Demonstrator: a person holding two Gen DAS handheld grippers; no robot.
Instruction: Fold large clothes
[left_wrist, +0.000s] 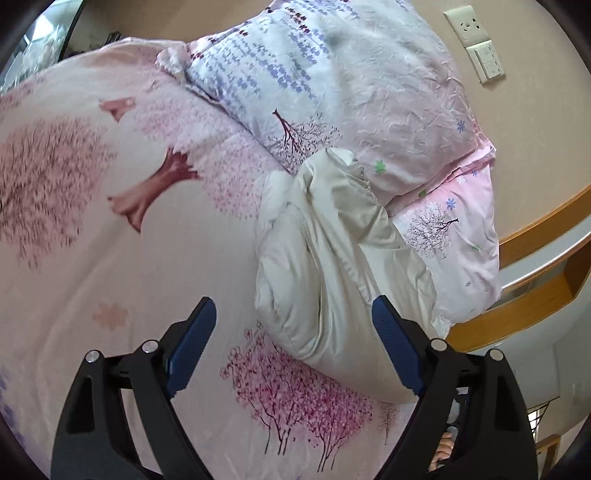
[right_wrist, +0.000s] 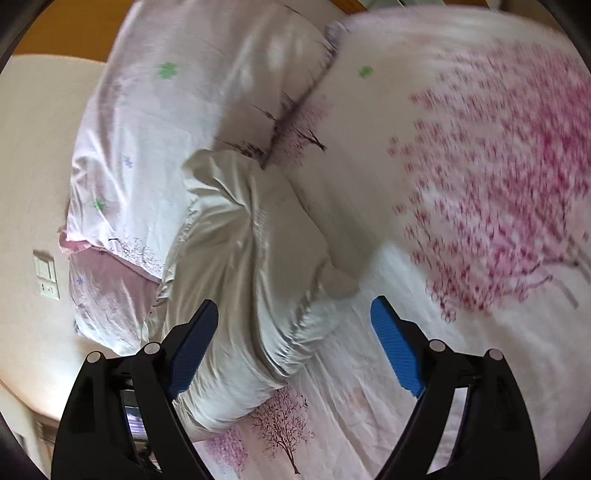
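Note:
A cream puffy garment (left_wrist: 332, 266) lies bundled on a bed with a pink tree-print sheet (left_wrist: 110, 258), its far end against the pillows. My left gripper (left_wrist: 293, 325) is open and empty, hovering above the garment's near end. The same garment (right_wrist: 243, 277) shows in the right wrist view, where my right gripper (right_wrist: 293, 325) is open and empty above its near end. That view is blurred by motion. Nothing is held.
Two floral pillows (left_wrist: 351, 92) are stacked at the head of the bed against a beige wall with sockets (left_wrist: 476, 44). A wooden headboard ledge (left_wrist: 535, 229) runs beside the bed. The pillows also show in the right wrist view (right_wrist: 166, 129).

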